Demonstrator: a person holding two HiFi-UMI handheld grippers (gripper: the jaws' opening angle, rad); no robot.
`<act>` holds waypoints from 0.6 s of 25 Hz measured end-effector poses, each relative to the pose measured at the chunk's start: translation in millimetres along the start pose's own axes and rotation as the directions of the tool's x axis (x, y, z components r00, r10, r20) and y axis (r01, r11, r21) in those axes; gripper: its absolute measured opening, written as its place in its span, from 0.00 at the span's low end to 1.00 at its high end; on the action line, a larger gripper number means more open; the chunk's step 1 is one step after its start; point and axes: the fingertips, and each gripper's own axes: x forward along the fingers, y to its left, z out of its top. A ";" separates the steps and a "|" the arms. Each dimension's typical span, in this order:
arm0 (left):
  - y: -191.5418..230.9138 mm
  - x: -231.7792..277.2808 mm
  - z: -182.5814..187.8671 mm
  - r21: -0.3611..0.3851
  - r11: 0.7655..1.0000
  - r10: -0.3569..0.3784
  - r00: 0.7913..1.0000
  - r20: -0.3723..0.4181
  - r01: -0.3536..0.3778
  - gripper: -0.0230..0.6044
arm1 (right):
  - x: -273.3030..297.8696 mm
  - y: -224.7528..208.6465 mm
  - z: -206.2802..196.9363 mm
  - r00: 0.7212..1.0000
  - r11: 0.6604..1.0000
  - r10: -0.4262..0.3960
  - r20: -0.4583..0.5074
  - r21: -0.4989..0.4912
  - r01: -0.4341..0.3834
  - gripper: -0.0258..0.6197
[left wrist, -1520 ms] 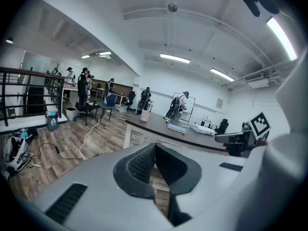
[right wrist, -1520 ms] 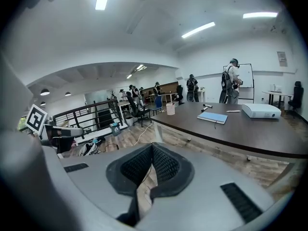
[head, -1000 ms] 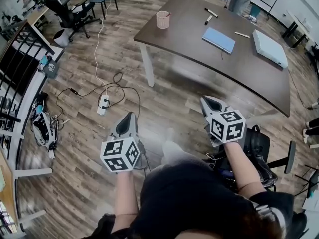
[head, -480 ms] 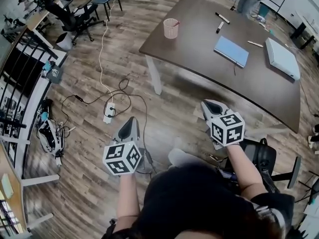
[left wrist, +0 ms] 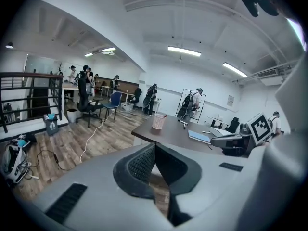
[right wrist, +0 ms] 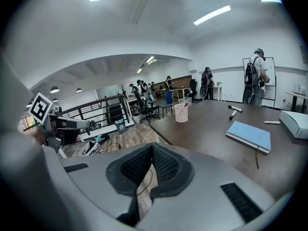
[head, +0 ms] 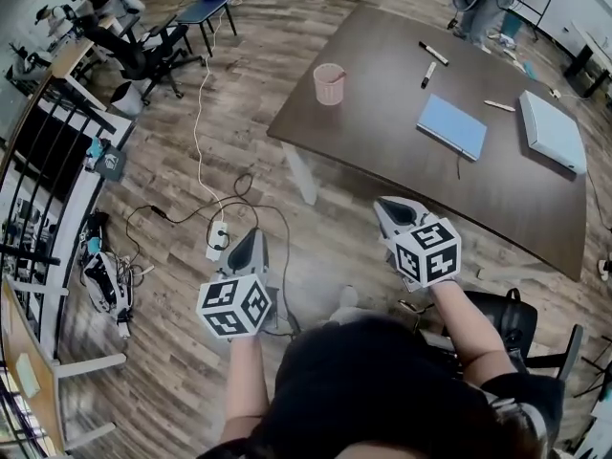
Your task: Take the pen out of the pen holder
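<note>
A pink mesh pen holder [head: 329, 83] stands near the left corner of the dark table [head: 382, 161], with a pen leaning inside it. It also shows as the pen holder [left wrist: 159, 121] in the left gripper view and as the pen holder [right wrist: 181, 112] in the right gripper view. My left gripper [head: 251, 245] is over the wooden floor, well short of the table, jaws shut with nothing in them. My right gripper [head: 389, 208] hangs just before the table's near edge, also shut and empty. Both point toward the table.
On the table lie a blue notebook [head: 452, 125], two markers [head: 430, 63], a pen [head: 498, 105] and a white case [head: 552, 132]. Cables and a power strip [head: 214, 240] lie on the floor at left. A black chair [head: 507, 318] stands at lower right. A railing [head: 38, 151] runs along the left.
Both grippers have been carried forward toward the table, which now sits nearer and lower in the head view. Both jaws stay shut.
</note>
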 end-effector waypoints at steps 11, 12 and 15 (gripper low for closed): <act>-2.5 64.5 30.9 0.004 0.999 -0.042 0.999 0.002 0.042 0.08 | 39.9 -33.6 22.8 1.000 1.000 -0.011 0.022 0.012 0.010 0.07; -1.7 70.0 34.6 0.013 0.999 -0.049 0.999 0.001 0.049 0.08 | 44.2 -34.0 26.3 1.000 1.000 -0.009 0.025 0.012 0.009 0.07; 2.1 89.5 44.1 0.039 0.996 -0.083 0.997 -0.008 0.083 0.08 | 58.0 -36.5 36.9 0.999 1.000 -0.010 0.041 0.014 0.009 0.07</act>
